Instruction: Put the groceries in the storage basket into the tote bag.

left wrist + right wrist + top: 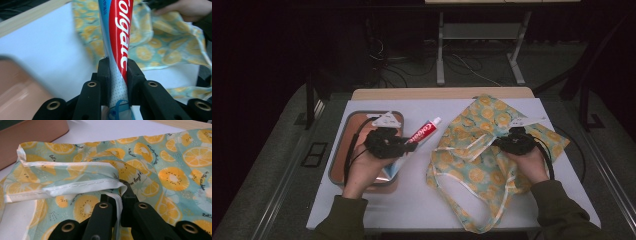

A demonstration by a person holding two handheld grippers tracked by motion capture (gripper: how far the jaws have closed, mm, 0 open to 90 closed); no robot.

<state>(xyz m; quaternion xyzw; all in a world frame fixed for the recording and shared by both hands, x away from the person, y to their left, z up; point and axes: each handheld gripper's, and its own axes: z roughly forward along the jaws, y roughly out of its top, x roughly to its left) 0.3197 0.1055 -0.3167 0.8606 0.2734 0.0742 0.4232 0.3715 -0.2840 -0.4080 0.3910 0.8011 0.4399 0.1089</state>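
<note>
Two grips: left gripper (411, 146) clamps toothpaste tube (424, 132), cap aimed at tote bag (482, 150) mouth, whose hem right gripper (119, 195) pinches

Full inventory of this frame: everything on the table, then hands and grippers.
Red, white and blue toothpaste tube: 1, clamped in the left gripper, raised between tray and bag.
Teal fabric tote bag with yellow citrus print: 1, lying on the table's right half, its white-edged opening pinched by the right gripper.
Copper-brown rectangular tray with grey rim: 1, table's left side.
White table top: 1, with a wooden far edge.
Left gripper: black, shut on the tube.
Right gripper: black, shut on the bag's hem.
Hands: 2, green sleeves.
</note>
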